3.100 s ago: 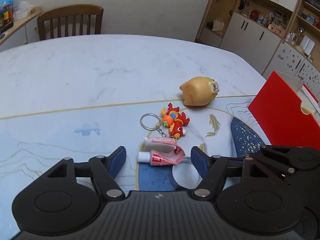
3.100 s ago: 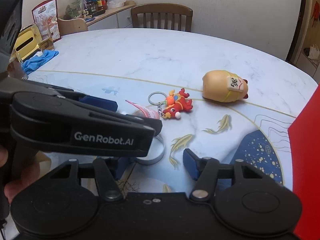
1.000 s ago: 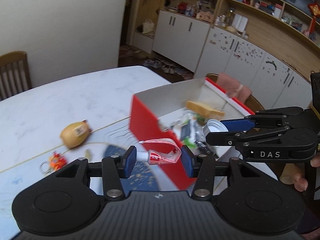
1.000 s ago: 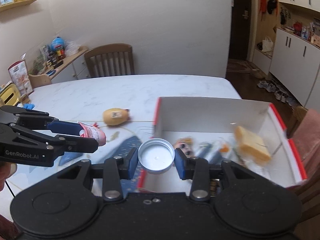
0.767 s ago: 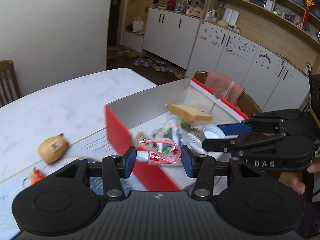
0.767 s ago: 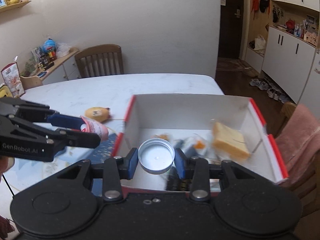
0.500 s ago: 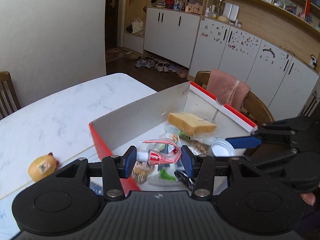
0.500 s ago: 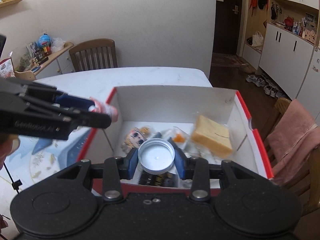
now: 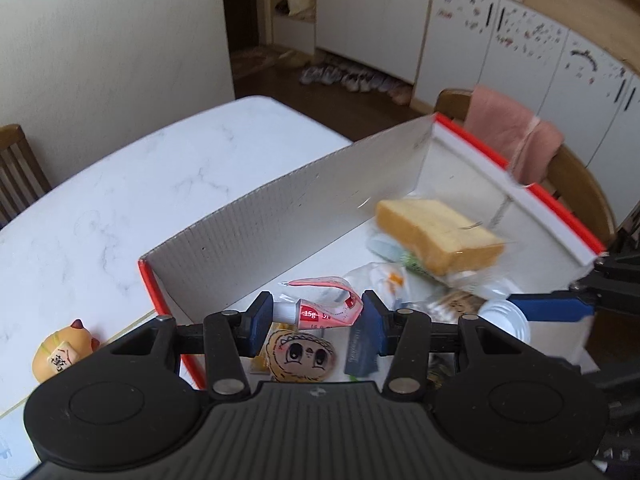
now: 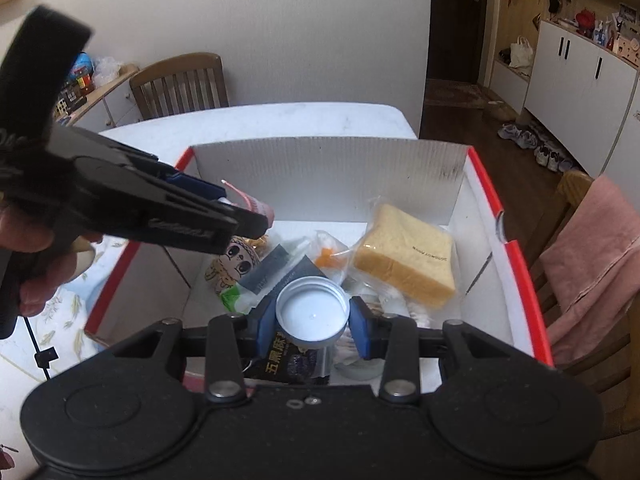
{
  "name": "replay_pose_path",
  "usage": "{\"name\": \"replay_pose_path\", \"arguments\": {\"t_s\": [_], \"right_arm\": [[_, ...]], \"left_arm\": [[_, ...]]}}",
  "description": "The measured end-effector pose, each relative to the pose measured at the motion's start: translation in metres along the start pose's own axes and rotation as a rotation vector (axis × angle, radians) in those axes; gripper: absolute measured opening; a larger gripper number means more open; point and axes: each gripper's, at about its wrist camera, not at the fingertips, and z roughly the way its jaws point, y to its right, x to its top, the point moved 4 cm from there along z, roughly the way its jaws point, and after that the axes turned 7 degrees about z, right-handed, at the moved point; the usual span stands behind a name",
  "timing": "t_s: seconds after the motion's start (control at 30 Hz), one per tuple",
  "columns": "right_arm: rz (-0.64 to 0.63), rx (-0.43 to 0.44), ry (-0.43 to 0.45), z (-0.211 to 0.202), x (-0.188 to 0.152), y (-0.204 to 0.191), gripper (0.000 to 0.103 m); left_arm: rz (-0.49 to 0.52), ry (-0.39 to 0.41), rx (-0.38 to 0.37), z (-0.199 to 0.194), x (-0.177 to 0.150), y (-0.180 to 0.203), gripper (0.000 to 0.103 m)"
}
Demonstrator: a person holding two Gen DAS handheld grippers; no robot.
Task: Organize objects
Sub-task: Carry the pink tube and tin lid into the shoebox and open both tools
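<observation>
My left gripper (image 9: 317, 315) is clamped end to end on the small red-and-white tube (image 9: 325, 309), one pad on its white cap and the other on the rolled-up tail, and it hangs over the near left corner of the red box (image 9: 520, 188). The tube weighs almost nothing, but its body is soft and half squeezed out, so it would buckle under a harder pinch; the stiff cap end is the part I trust. My right gripper (image 10: 312, 323) is closed across the rim of the white lid (image 10: 313, 312), holding it over the clutter in the middle of the box. That lid is light, rigid plastic with a smooth wall, likely to slip, so opposite sides of the rim are the right hold. The bagged sponge cake (image 10: 405, 255) below looks squashy, though blur in the left view leaves me unsure.
</observation>
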Motion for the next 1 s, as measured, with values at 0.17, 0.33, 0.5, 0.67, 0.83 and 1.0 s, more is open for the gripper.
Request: {"name": "replay_pose_path", "arguments": {"t_s": [0.17,0.33,0.5,0.67,0.83,1.0], "right_arm": [[-0.012,-0.003,-0.030,0.015,0.000,0.000,0.038],[-0.023,-0.004,-0.057,0.027,-0.001,0.002,0.038],[-0.025,-0.006,-0.078,0.034,-0.003,0.004,0.038],[-0.031,-0.009,-0.092,0.042,-0.008,0.004,0.038],[-0.039,-0.011,-0.098,0.042,-0.008,0.002,0.038],[-0.020,-0.003,-0.110,0.040,-0.006,0.003,0.040]], "left_arm": [[0.029,-0.045,0.043,0.019,0.003,0.000,0.047],[0.041,-0.078,0.047,0.030,0.004,0.004,0.047],[0.042,-0.094,0.048,0.036,0.004,0.006,0.047],[0.056,-0.115,0.043,0.042,0.005,0.010,0.047],[0.058,-0.154,0.025,0.048,0.005,0.011,0.047],[0.036,-0.188,0.012,0.052,0.006,0.011,0.048]]}}
